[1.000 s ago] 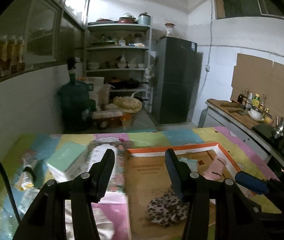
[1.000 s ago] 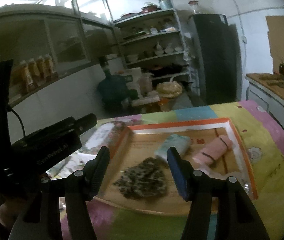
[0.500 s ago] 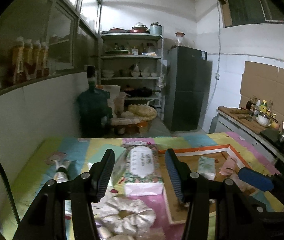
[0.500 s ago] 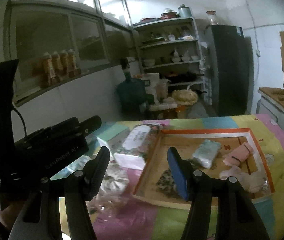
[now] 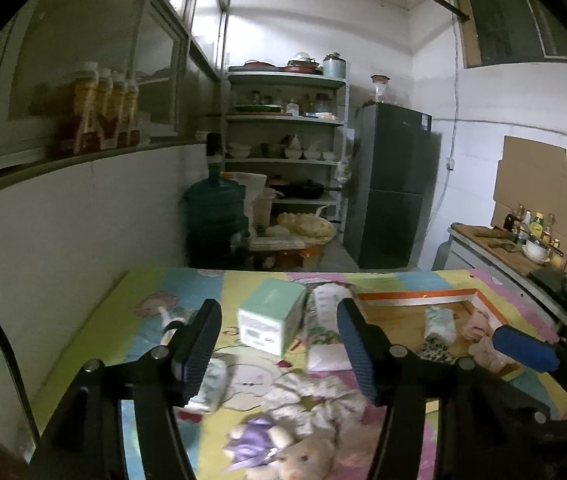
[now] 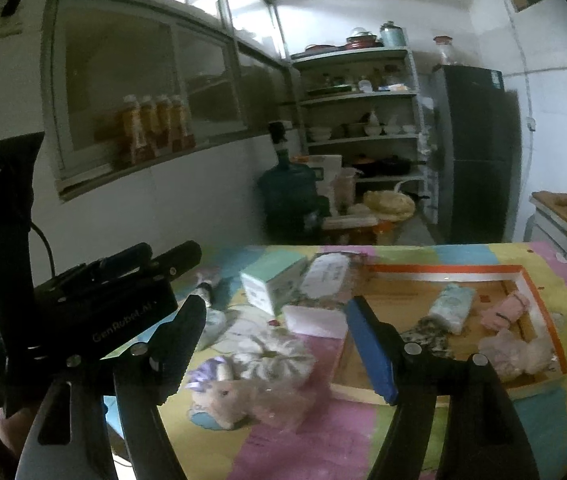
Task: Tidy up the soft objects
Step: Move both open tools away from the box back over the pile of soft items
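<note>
Both tongs released, gripping nothing: left tongs [image 5: 279, 344] and right tongs [image 6: 275, 344] hover above the desk [image 6: 483, 254] near its front edge. I see a plush toy [image 6: 239, 398] and a white scrunchie [image 6: 273, 354] loose near the front edge. The orange-rimmed tray [image 6: 443, 269] toward the right edge holds a leopard-print cloth [image 6: 427, 334], a rolled pale towel [image 6: 451, 306], a pink roll [image 6: 507, 310] and a fluffy pink piece [image 6: 517, 348]. A mint box [image 6: 269, 280] and a tissue pack [image 6: 323, 276] lie left of the tray.

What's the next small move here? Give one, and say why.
Probably lower the open right gripper onto the plush toy. It lies on the mat outside the tray, which already holds other soft items, and both grippers are empty.
</note>
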### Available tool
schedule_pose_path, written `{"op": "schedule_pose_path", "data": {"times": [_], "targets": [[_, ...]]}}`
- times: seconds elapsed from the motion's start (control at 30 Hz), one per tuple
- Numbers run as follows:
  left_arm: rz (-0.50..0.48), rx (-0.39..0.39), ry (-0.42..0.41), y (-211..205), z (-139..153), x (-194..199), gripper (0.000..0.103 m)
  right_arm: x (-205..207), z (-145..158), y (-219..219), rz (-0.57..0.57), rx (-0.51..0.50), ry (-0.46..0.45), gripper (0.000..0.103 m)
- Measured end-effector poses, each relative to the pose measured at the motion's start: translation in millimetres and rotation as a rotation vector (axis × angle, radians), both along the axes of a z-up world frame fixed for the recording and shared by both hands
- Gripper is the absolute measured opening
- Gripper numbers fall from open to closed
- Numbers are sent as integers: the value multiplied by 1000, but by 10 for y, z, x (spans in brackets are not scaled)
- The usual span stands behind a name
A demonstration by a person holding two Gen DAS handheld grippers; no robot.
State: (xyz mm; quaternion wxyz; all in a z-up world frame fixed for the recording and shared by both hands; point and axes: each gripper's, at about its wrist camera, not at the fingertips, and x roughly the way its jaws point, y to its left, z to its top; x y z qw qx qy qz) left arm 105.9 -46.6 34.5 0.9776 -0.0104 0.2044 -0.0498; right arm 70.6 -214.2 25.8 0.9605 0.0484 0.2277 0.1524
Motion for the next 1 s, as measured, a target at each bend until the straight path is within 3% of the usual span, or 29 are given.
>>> {"op": "schedule_pose_path", "data": {"times": [0.4, 1.0], "targets": [[42, -13, -7, 491, -66, -145, 61, -89, -28, 390, 53, -7, -2, 75], [66, -40, 17, 1261, -274, -149, 62, 113, -137, 712, 72, -4, 29, 75]]}}
